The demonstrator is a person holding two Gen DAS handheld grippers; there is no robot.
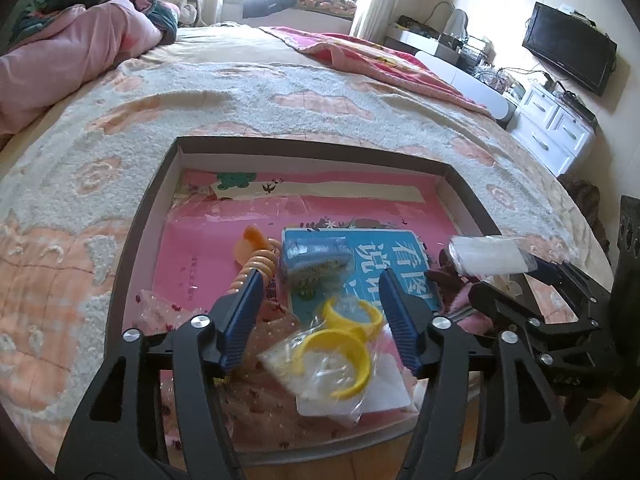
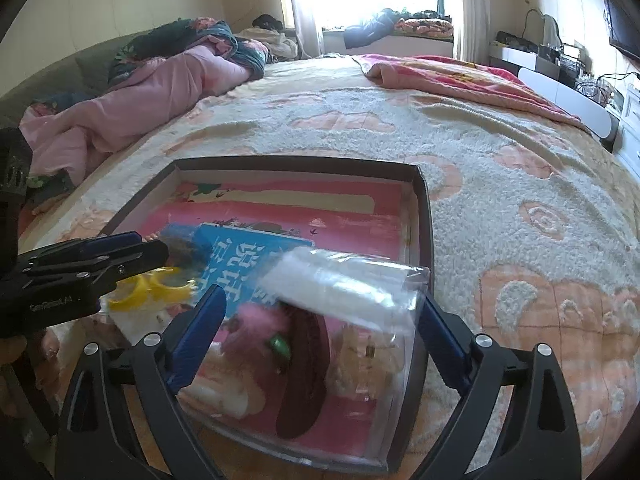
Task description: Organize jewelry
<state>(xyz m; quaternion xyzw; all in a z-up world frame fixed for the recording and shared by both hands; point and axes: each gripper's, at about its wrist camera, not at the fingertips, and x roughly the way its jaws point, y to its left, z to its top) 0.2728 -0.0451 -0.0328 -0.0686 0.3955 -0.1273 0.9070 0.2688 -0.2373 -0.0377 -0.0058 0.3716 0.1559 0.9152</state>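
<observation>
A shallow dark box lies on the bed, also in the right wrist view. Inside are a pink book and blue book, an orange spiral hair tie, yellow rings in a clear bag, a pink fluffy piece and a dark maroon clip. My left gripper is open above the yellow rings. My right gripper stands wide open, and a clear bag with white contents lies blurred between its fingers; it also shows in the left wrist view.
The bed has a cream and peach blanket. A pink quilt is heaped far left and a red one far right. A white dresser and a TV stand right of the bed.
</observation>
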